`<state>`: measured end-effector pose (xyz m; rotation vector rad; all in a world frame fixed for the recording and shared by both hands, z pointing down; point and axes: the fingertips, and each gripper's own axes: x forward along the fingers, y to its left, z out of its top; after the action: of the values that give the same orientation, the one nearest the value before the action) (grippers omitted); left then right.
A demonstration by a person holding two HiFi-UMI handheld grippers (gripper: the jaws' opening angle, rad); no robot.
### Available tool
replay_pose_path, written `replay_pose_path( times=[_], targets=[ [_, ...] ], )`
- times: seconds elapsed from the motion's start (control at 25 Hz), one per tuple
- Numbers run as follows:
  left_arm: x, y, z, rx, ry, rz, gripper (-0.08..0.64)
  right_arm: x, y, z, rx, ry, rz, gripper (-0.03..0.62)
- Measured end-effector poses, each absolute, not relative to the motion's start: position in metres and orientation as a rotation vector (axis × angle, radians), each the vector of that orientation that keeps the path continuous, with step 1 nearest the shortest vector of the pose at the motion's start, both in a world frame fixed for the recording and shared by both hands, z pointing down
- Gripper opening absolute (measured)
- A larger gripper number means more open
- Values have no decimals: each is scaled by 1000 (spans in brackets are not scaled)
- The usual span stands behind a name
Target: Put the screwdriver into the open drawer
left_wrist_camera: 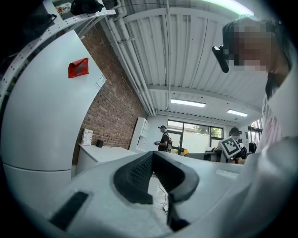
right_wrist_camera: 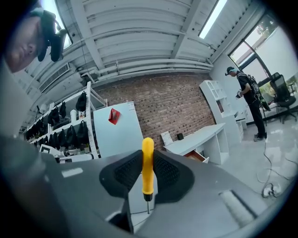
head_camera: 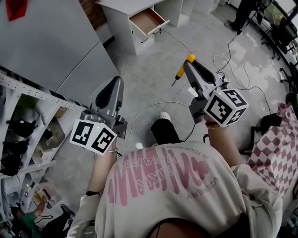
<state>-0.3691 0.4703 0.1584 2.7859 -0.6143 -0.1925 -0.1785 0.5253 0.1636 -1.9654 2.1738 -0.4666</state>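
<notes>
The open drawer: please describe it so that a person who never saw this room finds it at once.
Look at the brick wall at the far end of the floor; a white desk stands by it. The drawer is pulled out from the desk's front, just under the top. Its brown inside sets it apart from the all-white furniture.

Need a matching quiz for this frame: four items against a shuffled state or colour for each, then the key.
Items
1. screwdriver
2. drawer
3. left gripper
4. right gripper

States
A. fingers together, nothing between them
B. pulled out, brown inside
C. yellow handle
D. fingers shut on a tool's handle

Pairs: 1-C, 2-B, 3-A, 4-D
</notes>
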Motion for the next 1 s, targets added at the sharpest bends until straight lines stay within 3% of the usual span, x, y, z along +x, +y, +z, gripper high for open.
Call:
replay_pose_path(
  times=[1.0],
  targets=[
    [-221, 299, 163, 2739, -794, -273, 4, -7, 335, 175, -1820, 2300, -409, 84]
  ],
)
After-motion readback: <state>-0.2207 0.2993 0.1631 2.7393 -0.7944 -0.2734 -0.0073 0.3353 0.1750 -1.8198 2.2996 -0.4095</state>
